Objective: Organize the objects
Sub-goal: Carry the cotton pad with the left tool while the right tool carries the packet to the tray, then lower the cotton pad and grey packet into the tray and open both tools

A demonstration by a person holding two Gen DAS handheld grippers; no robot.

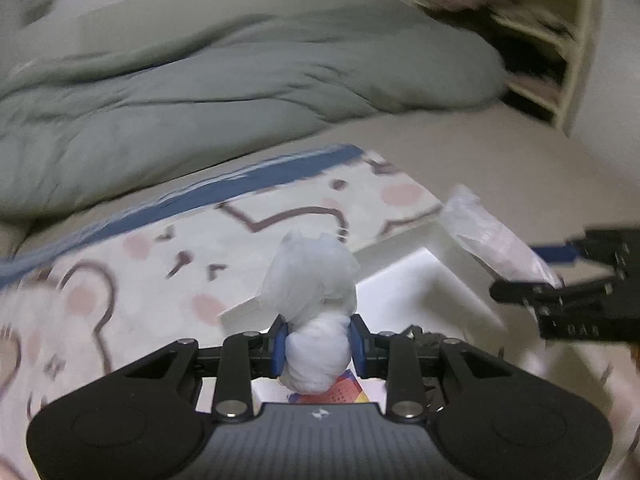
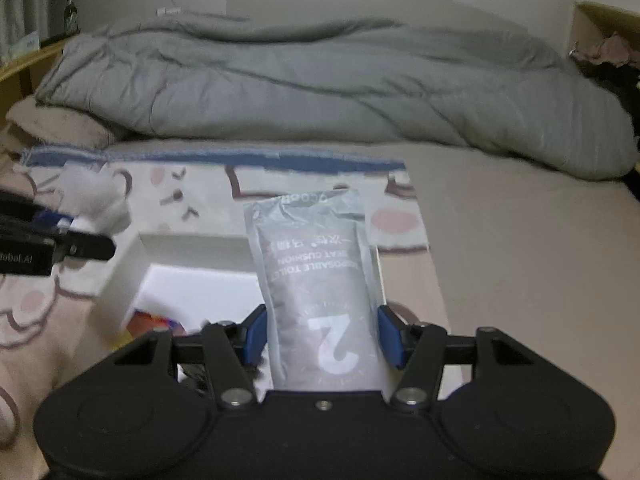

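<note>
White bundle (image 1: 316, 316) pinched in left gripper (image 1: 318, 344); right gripper (image 2: 320, 338) clamps grey packet (image 2: 320, 292), print legible right view only

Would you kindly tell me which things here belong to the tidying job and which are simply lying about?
Part of the job:
- twisted white plastic bag, clamped in the left gripper
- grey foil packet printed with a 2, clamped in the right gripper
- open white box on the bear-print blanket

Lying about:
- rumpled grey duvet
- cream shelf unit
</note>
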